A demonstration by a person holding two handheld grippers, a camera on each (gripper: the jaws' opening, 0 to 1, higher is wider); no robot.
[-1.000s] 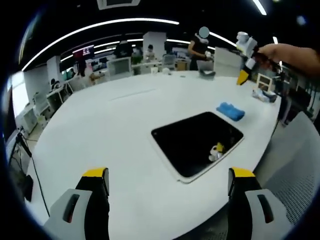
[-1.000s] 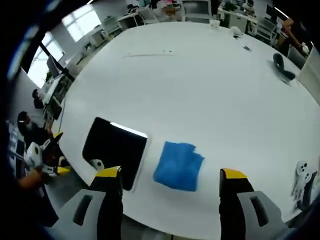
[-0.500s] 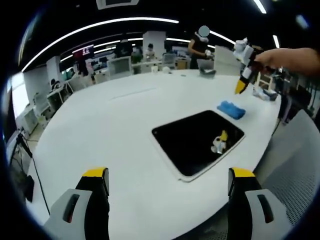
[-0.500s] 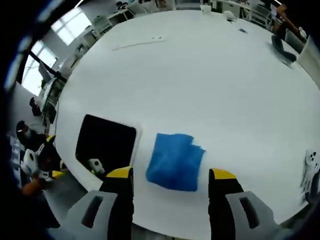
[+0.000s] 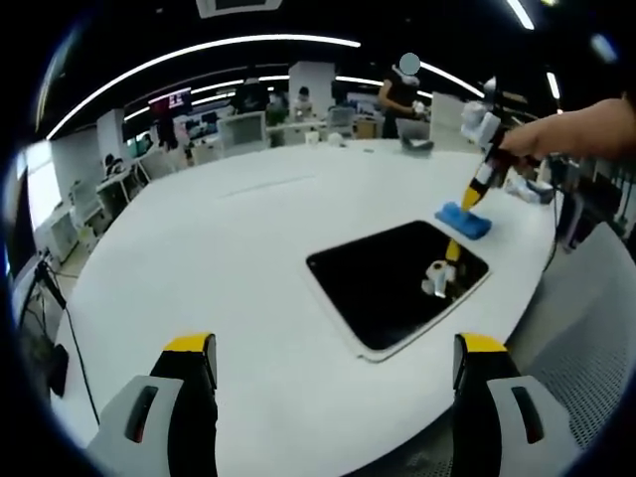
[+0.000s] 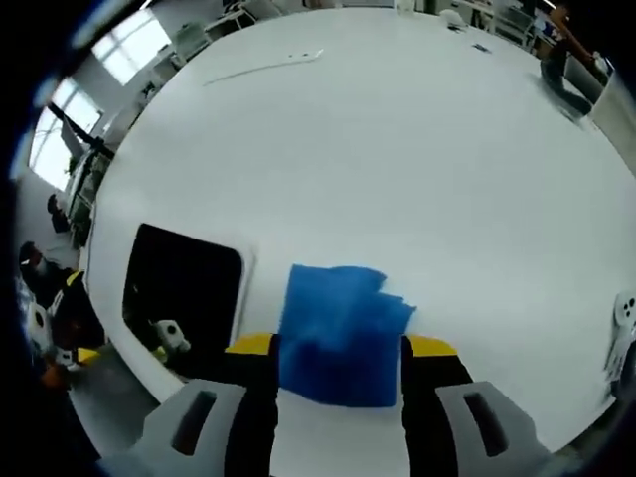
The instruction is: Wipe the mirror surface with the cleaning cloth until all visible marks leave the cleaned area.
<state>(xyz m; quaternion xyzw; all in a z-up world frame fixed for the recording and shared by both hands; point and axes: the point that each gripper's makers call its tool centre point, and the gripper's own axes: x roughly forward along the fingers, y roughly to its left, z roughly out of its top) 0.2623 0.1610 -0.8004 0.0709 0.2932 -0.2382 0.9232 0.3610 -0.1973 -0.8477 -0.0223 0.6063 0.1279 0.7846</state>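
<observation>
The cloth (image 6: 341,335), blue and folded, lies flat on the white desk (image 6: 397,159) just beside the dark mirror (image 6: 184,298). The right gripper (image 6: 340,348) stands over it, jaws apart, one at each side edge of the cloth. The left gripper (image 5: 336,350) hangs off the desk's near edge, jaws wide apart and empty, facing the mirror (image 5: 397,281).

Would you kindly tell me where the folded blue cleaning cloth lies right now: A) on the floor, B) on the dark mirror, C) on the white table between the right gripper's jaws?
C: in the right gripper view the blue cleaning cloth lies on the white table, between the right gripper's yellow-tipped jaws, beside the dark rectangular mirror.
</observation>
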